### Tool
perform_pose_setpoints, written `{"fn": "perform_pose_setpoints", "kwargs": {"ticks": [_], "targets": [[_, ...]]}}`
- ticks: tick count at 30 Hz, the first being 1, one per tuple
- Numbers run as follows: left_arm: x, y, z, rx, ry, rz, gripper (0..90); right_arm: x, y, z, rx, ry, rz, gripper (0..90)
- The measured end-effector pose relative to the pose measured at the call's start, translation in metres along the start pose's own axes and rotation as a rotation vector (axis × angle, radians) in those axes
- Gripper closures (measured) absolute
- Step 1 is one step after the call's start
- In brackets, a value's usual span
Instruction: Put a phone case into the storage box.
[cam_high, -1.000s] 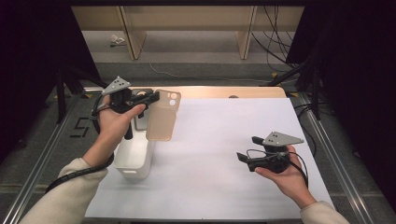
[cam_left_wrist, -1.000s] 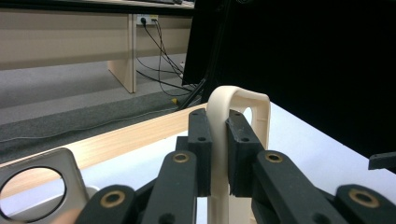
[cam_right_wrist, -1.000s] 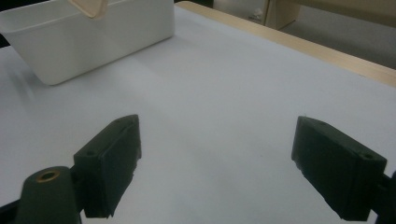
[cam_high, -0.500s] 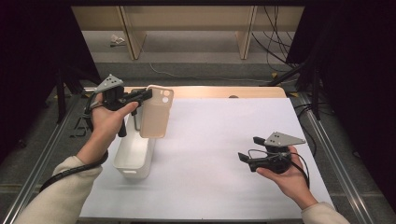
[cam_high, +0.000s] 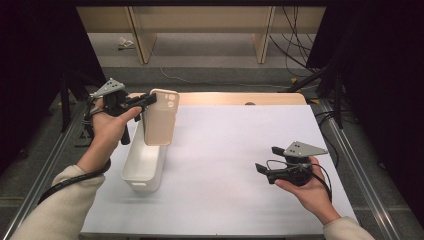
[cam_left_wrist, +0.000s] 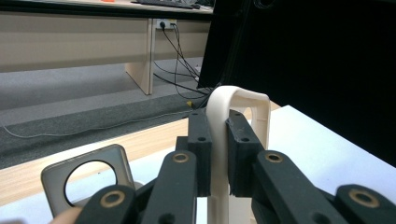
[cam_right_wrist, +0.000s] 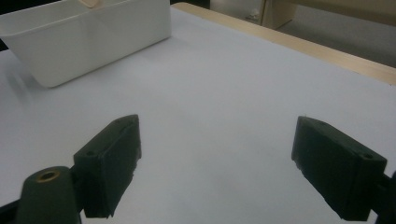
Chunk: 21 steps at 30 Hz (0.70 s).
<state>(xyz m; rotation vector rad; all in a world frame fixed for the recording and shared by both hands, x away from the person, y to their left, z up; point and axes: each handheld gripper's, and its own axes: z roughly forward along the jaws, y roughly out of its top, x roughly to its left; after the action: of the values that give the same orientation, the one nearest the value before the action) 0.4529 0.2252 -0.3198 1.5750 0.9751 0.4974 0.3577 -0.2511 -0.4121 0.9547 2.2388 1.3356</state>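
The left gripper (cam_high: 146, 101) pinches the top edge of a beige phone case (cam_high: 160, 118), its jaws closed tight on the rim, and holds the case upright above the far end of a white bin (cam_high: 143, 162) on the table (cam_high: 230, 165). The right gripper (cam_high: 266, 169) hovers low over the table's right side, well apart from the bin, jaws spread wide with nothing between them.

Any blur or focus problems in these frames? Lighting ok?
High view: sharp, evenly lit table, dark surroundings. Left gripper view: left gripper and clamped phone case slightly soft. Right gripper view: right gripper jaws defocused up close, white bin soft, some motion smear at left edge.
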Motion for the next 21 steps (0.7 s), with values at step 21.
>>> {"fn": "perform_pose_setpoints", "kwargs": {"ticks": [21], "targets": [[0.018,0.002,0.001,-0.003,0.018,-0.008,81.7,-0.001,0.000,0.000,-0.002,-0.002,0.005,16.7]]}}
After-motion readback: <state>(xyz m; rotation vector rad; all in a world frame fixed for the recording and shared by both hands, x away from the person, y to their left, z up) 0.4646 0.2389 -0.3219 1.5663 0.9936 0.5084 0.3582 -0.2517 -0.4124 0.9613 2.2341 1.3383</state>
